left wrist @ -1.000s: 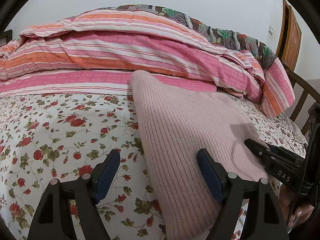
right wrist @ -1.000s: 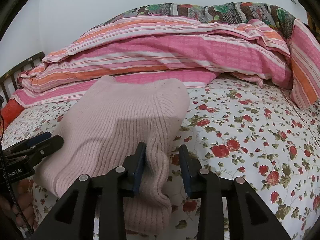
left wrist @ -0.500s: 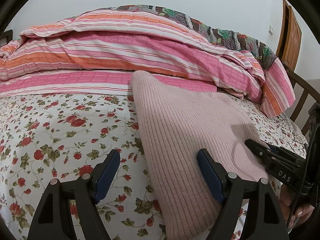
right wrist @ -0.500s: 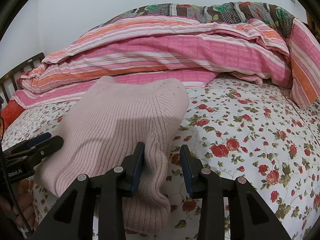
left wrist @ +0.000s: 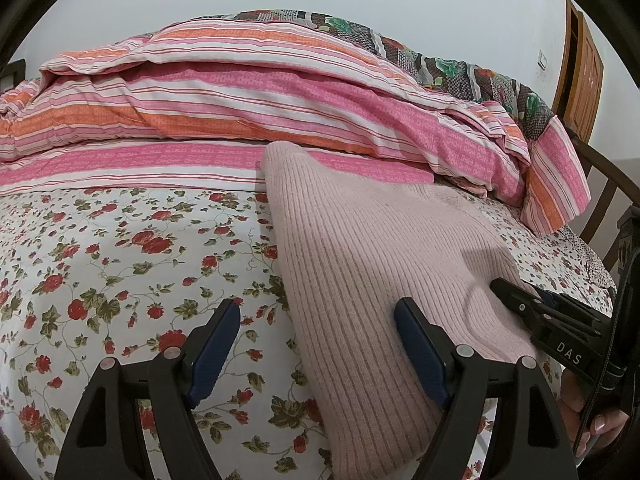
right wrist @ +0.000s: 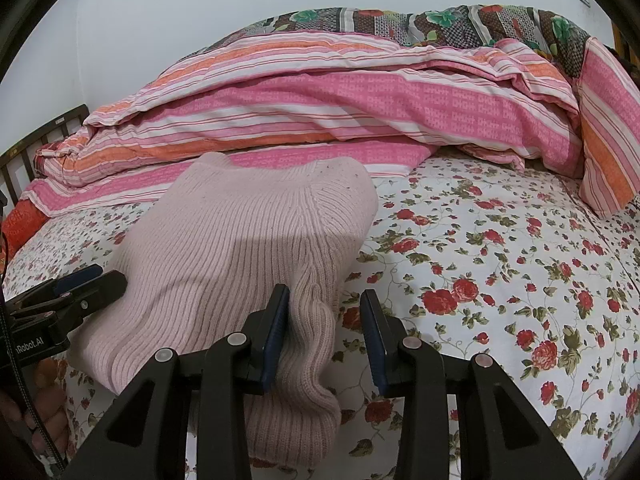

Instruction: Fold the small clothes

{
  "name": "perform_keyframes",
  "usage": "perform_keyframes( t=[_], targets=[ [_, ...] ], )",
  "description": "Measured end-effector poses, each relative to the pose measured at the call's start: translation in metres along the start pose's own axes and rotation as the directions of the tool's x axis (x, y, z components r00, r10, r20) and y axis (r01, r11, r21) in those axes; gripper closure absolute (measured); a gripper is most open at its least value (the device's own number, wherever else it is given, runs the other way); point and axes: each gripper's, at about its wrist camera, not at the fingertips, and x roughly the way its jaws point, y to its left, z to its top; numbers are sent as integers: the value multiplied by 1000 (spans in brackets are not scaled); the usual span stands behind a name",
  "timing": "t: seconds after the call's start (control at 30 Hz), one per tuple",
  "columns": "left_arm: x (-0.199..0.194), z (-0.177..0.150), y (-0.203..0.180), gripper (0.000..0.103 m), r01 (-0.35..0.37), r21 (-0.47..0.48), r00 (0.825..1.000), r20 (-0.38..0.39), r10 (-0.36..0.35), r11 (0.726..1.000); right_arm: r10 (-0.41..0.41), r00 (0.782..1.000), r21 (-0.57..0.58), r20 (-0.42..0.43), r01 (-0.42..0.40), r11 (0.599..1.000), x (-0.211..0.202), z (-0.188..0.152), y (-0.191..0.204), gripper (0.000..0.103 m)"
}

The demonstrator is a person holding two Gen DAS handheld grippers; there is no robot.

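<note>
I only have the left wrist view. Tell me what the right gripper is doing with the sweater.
Observer: The right gripper straddles the sweater's right edge with its jaws apart, not clamped.
Operator: Say which pad touches.
Observer: The inner pad rests against the knit. The outer pad stands off it, above the sheet.
Operator: Describe that edge.
Observer: It is bunched into a ripple between the pads.
</note>
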Motion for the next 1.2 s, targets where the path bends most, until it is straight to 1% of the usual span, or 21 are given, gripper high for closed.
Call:
perform_keyframes(
  t=[1.1, 1.2],
  targets=[
    [0, 0, 0, 23, -1, 0, 1000, 1, 1, 1000, -1, 1000, -1, 1, 1, 1000, 0, 0, 0, 68],
    [-1, -1, 0, 23, 7, -3, 1000, 3, -7, 1000, -1, 1000, -1, 1, 1, 1000, 0, 0, 0, 68]
  ],
)
